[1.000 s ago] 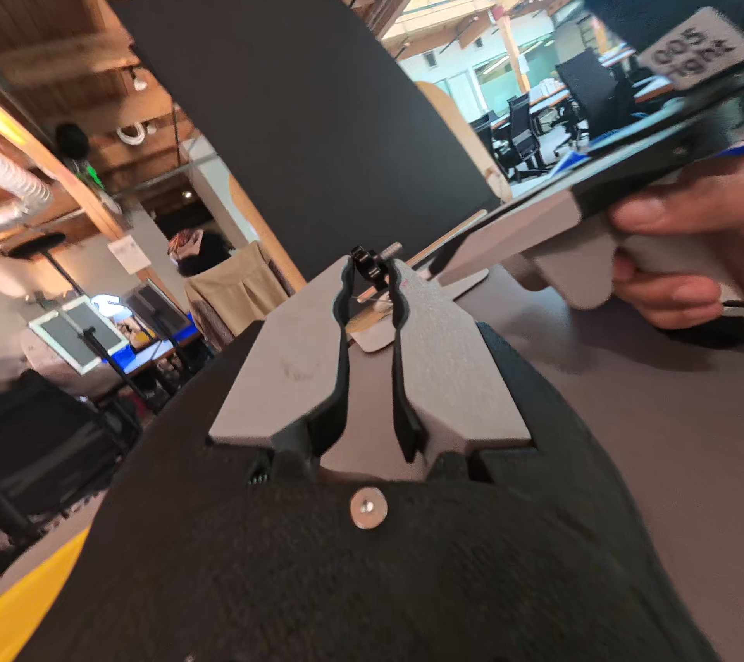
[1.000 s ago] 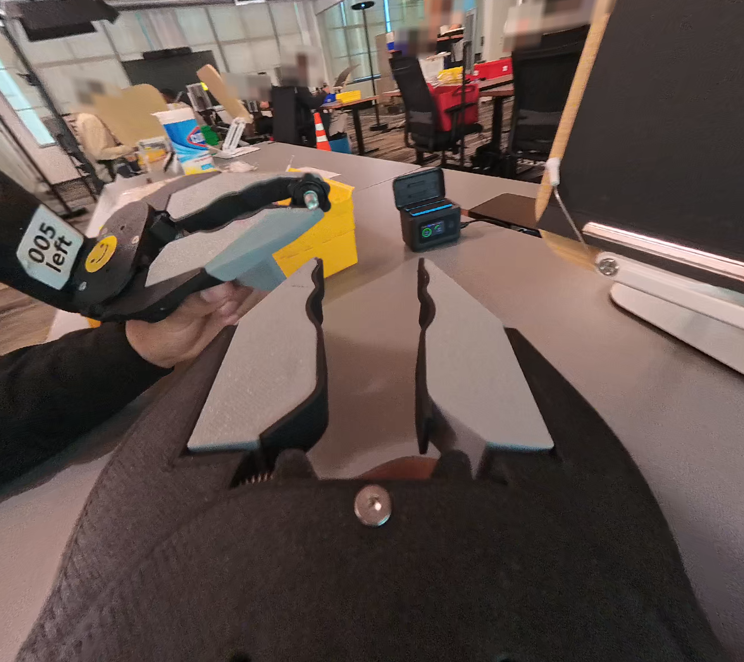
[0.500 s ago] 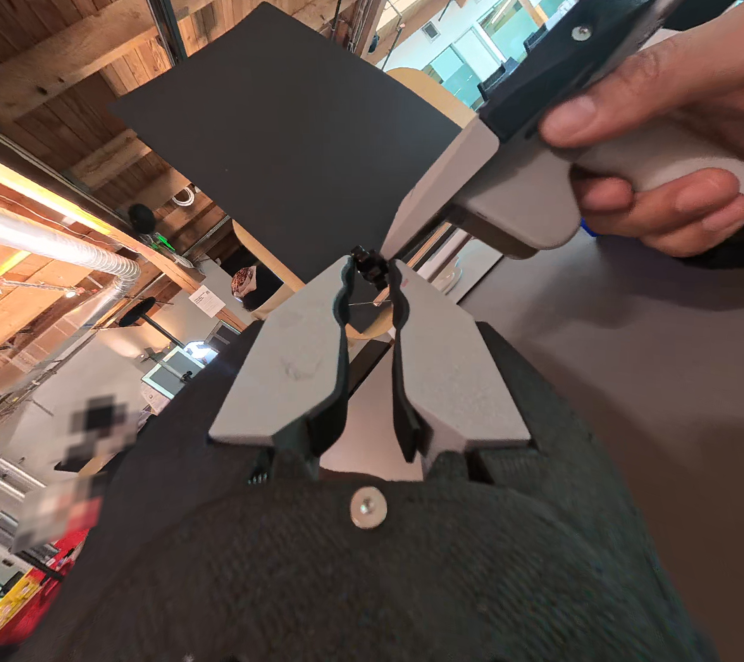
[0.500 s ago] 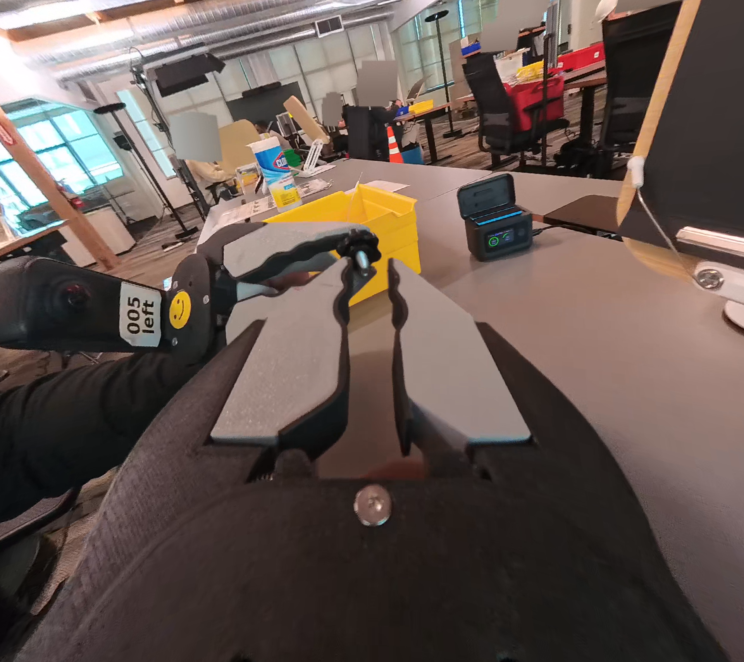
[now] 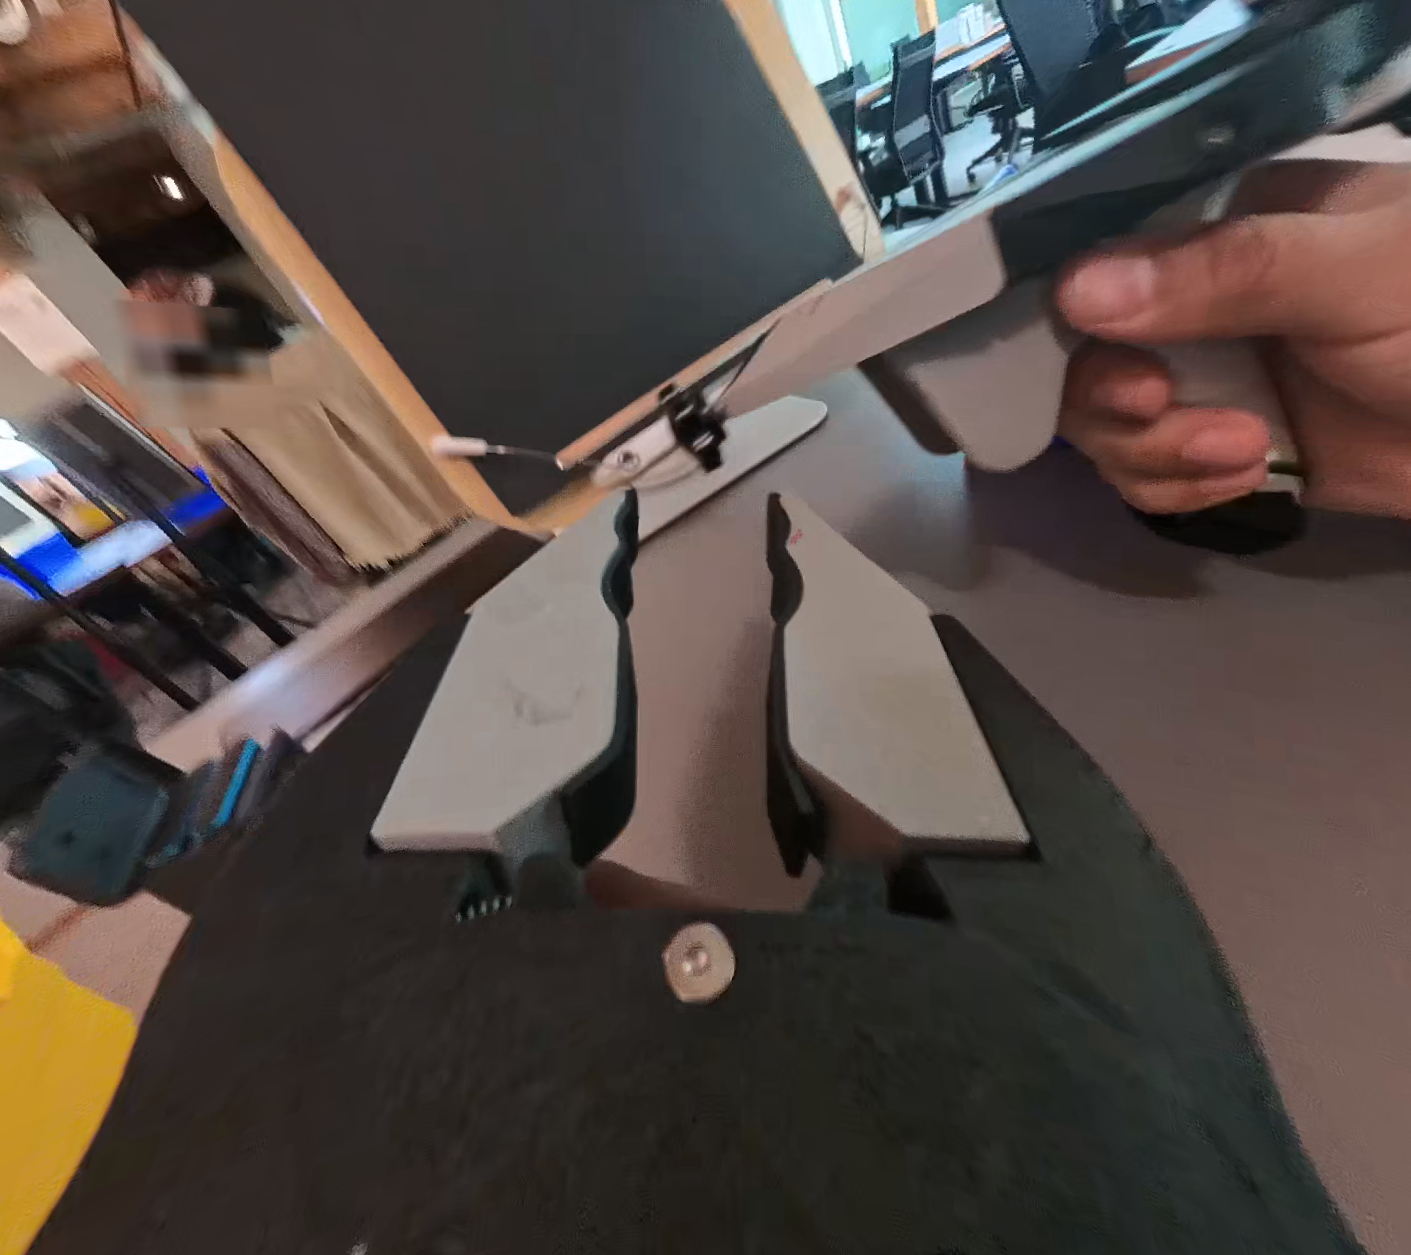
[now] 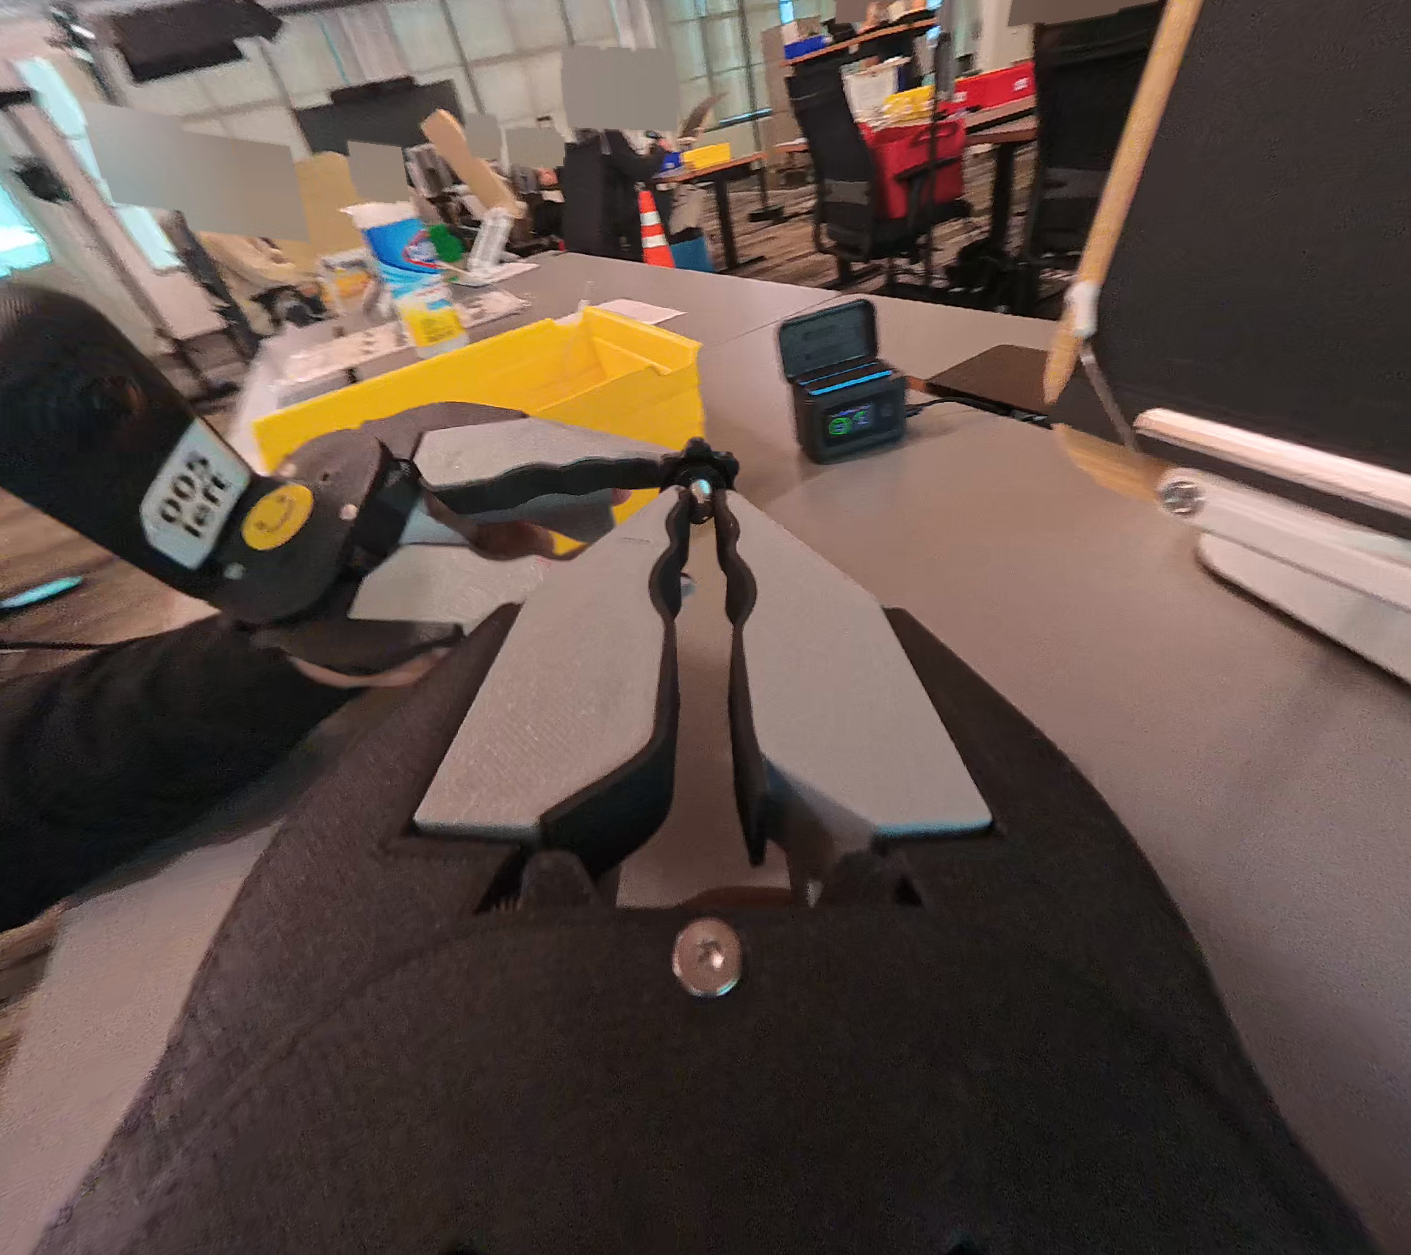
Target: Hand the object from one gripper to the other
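The object is a small black thumbscrew with a silver bolt (image 6: pixel 698 479). My right gripper (image 6: pixel 699 507) is shut on its bolt, and the black knob stands just above the fingertips. In the left wrist view the thumbscrew (image 5: pixel 693 430) hangs at the tip of the right gripper (image 5: pixel 706 413), which a hand holds from the right. My left gripper (image 5: pixel 699 520) is open and empty, with its tips just below the thumbscrew and apart from it. In the right wrist view the left gripper (image 6: pixel 649 472) comes in from the left, its tips beside the knob.
Both grippers are above a grey table (image 6: pixel 1031 646). A yellow bin (image 6: pixel 534 378) and a black charging case (image 6: pixel 840 401) stand behind. A black board (image 5: pixel 420 111) on a metal stand base (image 5: pixel 763 436) rises on the right of the table. A wipes canister (image 6: pixel 405 256) stands farther back.
My right gripper has shut on the thumbscrew's bolt. My left gripper has opened, let go of it and dropped back slightly below it.
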